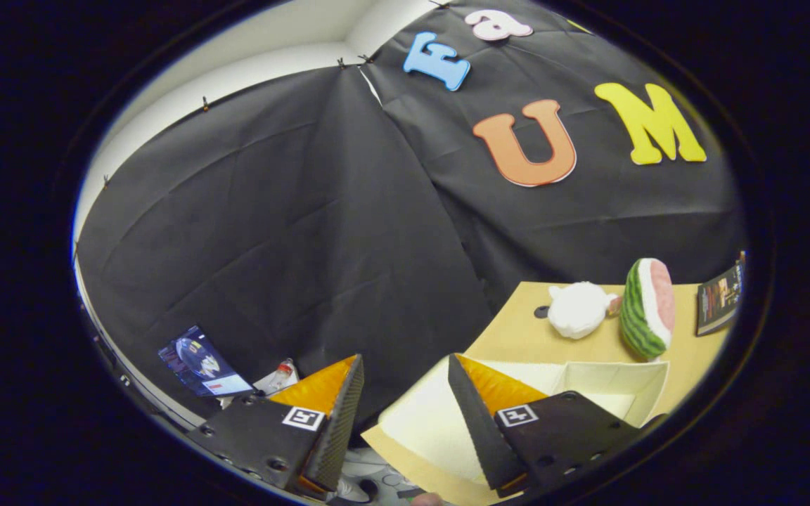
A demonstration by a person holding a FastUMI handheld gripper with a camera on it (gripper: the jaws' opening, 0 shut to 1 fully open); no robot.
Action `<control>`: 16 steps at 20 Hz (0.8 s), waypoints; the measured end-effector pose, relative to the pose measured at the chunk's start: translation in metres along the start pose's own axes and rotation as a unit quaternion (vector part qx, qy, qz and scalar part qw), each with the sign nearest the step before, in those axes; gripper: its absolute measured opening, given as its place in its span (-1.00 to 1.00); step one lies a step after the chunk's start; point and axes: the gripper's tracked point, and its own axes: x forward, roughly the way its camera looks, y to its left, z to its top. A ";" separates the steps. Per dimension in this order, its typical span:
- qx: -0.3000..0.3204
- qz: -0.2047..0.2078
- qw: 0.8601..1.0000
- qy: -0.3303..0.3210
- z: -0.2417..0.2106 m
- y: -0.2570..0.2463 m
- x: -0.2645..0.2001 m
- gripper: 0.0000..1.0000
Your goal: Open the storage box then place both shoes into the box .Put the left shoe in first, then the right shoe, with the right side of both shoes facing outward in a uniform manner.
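My gripper (pixel 405 358) is open, tilted, and held above the near corner of the tan table (pixel 517 323), with nothing between its fingers. The white storage box (pixel 616 383) lies under and just beyond the right finger (pixel 475 407). Its inside walls show, and a cream flap (pixel 419 422) spreads toward me between the fingers. Low between the fingers, below the table edge, a bit of a white shoe (pixel 366 471) shows; most of it is hidden.
Beyond the box on the table sit a white plush toy (pixel 577 309), a watermelon-slice toy (pixel 647 306) and a dark booklet (pixel 720 299). Left of the left finger, off the table, a lit screen (pixel 201 362) and a small bottle (pixel 280 376) lean by the cloth wall.
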 end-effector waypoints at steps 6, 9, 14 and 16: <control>-0.037 -0.076 0.995 -0.053 0.012 -0.026 -0.043 0.88; -0.056 -0.112 0.990 -0.068 0.016 -0.046 -0.075 0.88; -0.061 -0.176 0.978 -0.090 0.012 -0.099 -0.142 0.88; -0.050 -0.213 0.971 -0.100 0.009 -0.129 -0.174 0.88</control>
